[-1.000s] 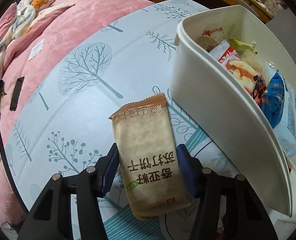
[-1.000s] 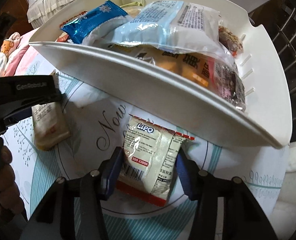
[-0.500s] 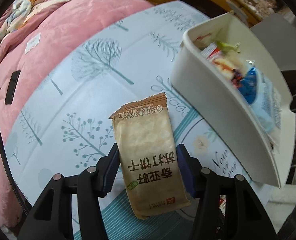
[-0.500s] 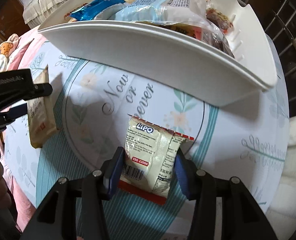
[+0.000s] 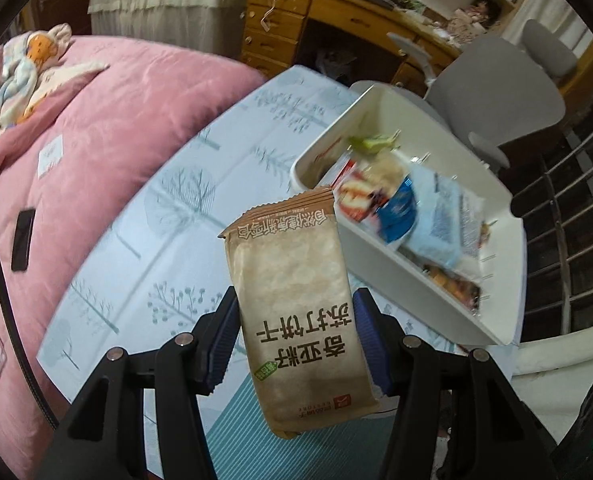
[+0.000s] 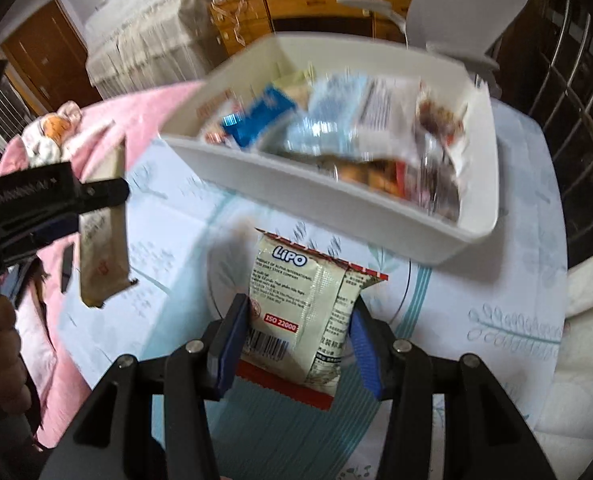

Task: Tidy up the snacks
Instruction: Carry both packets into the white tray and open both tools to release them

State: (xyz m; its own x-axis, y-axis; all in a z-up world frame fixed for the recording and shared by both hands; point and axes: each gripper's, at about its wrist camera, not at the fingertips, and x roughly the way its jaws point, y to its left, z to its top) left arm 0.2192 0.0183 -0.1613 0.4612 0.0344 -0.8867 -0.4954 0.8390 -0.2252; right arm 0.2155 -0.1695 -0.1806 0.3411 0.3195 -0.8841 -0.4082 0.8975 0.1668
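Bed: a pink quilt [image 5: 108, 120] spreads to the far left of the left gripper, a black phone-like slab [image 5: 22, 240] lying on it.
Desk: a pale blue cloth [image 5: 168, 208] printed with trees lies under both grippers; its script cannot be read in these frames.
Bin: one white tub [image 6: 316, 196], ahead of the right gripper and ahead-right of the left, holds several blurred packets, too smeared to count.
Cracker pack: one tan pack [image 5: 296, 312] with Chinese lettering, clamped between the blue pads of the left gripper [image 5: 292, 336], off the cloth.
Biscuit pack: one cream packet [image 6: 300, 316] marked "LiPO" and "ISO 22000", clenched in the right gripper [image 6: 300, 344], short of the tub.
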